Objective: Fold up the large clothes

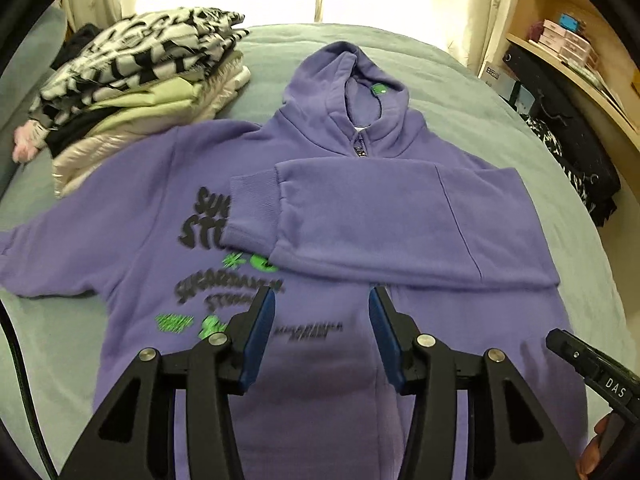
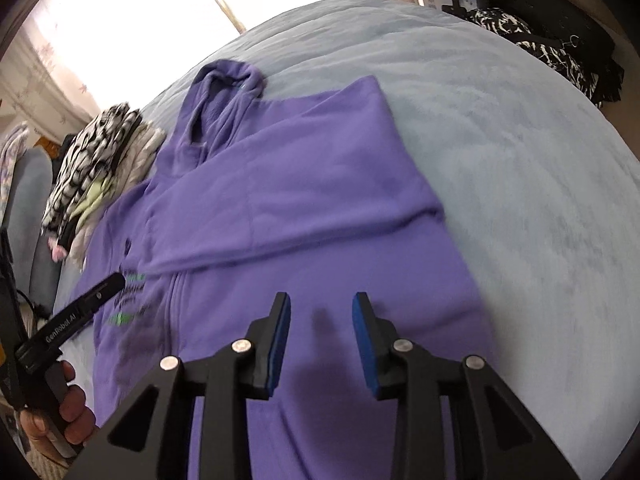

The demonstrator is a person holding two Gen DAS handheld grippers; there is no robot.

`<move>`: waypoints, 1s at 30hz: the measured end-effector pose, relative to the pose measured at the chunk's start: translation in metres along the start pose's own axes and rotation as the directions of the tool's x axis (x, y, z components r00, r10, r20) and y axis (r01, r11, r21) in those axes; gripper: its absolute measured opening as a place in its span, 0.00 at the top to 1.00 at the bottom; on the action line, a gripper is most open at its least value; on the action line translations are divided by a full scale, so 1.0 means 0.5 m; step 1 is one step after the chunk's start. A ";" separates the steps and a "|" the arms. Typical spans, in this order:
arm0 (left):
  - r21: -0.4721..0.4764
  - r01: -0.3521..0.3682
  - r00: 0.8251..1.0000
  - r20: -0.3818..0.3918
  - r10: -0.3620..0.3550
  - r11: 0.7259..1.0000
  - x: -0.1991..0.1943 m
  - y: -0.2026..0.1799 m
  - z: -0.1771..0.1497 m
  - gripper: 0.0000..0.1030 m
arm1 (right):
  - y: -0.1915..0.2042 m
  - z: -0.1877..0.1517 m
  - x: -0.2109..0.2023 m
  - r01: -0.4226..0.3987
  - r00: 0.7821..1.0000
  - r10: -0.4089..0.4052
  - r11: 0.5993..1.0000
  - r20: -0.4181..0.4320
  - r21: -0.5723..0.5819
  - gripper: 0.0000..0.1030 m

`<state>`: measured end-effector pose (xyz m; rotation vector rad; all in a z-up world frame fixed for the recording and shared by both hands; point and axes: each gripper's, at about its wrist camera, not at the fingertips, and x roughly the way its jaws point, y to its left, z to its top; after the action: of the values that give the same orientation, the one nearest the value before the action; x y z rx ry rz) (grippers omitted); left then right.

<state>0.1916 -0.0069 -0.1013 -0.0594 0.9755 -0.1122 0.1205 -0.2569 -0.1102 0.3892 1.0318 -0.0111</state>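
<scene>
A purple zip hoodie (image 1: 320, 208) with black and green print lies front-up on the grey-blue bed, hood toward the far end. Its right sleeve (image 1: 380, 220) is folded across the chest; the left sleeve (image 1: 48, 256) is spread out to the left. My left gripper (image 1: 322, 300) is open and empty, hovering over the lower front. My right gripper (image 2: 321, 304) is open and empty over the hoodie's (image 2: 300, 208) lower right part. Each gripper shows at the edge of the other's view: the right one in the left wrist view (image 1: 588, 368), the left one in the right wrist view (image 2: 80, 304).
A stack of folded clothes (image 1: 132, 96) sits on the bed (image 1: 460, 80) at the far left, touching the hoodie's shoulder. Black patterned garments (image 1: 572, 164) lie at the bed's right edge by a wooden shelf (image 1: 568, 40). Curtains hang behind.
</scene>
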 end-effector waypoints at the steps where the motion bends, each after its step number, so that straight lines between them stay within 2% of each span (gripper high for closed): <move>1: 0.004 -0.012 1.000 0.003 0.012 1.000 -0.016 0.002 -0.009 0.54 | 0.005 -0.006 -0.005 -0.004 1.000 0.004 1.000 0.000 -0.006 0.69; 4: 0.003 -0.020 1.000 0.017 0.020 1.000 -0.063 0.015 -0.037 0.49 | 0.027 -0.027 -0.027 -0.004 1.000 0.004 0.999 0.005 -0.034 0.69; 6: 0.001 -0.029 0.999 0.028 0.029 1.000 -0.094 0.028 -0.052 0.41 | 0.041 -0.037 -0.039 -0.006 1.000 0.006 0.999 0.009 -0.048 0.69; 12: 0.001 -0.102 0.992 0.078 0.102 0.995 -0.186 0.085 -0.089 0.32 | 0.106 -0.071 -0.076 -0.017 1.000 0.019 0.993 0.016 -0.117 0.69; 20: -0.113 -0.163 0.983 0.067 0.171 0.980 -0.245 0.232 -0.119 0.31 | 0.245 -0.116 -0.085 -0.054 0.998 0.057 0.965 0.002 -0.257 0.67; 22: -0.152 -0.144 0.986 0.057 0.155 0.978 -0.247 0.277 -0.126 0.29 | 0.291 -0.127 -0.081 -0.050 0.998 0.055 0.951 0.005 -0.306 0.60; 24: -0.182 -0.123 0.990 0.044 0.133 0.976 -0.244 0.319 -0.133 0.21 | 0.342 -0.138 -0.076 -0.028 0.999 0.040 0.930 0.025 -0.366 0.53; 30: -0.255 -0.071 0.996 0.042 0.084 0.964 -0.219 0.436 -0.149 0.21 | 0.471 -0.151 -0.046 -0.020 0.997 0.052 0.876 0.054 -0.481 0.52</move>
<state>0.0839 0.2229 -0.0747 -0.2579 0.9345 0.0866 0.0903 -0.0173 -0.0523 -0.0485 0.9244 0.2622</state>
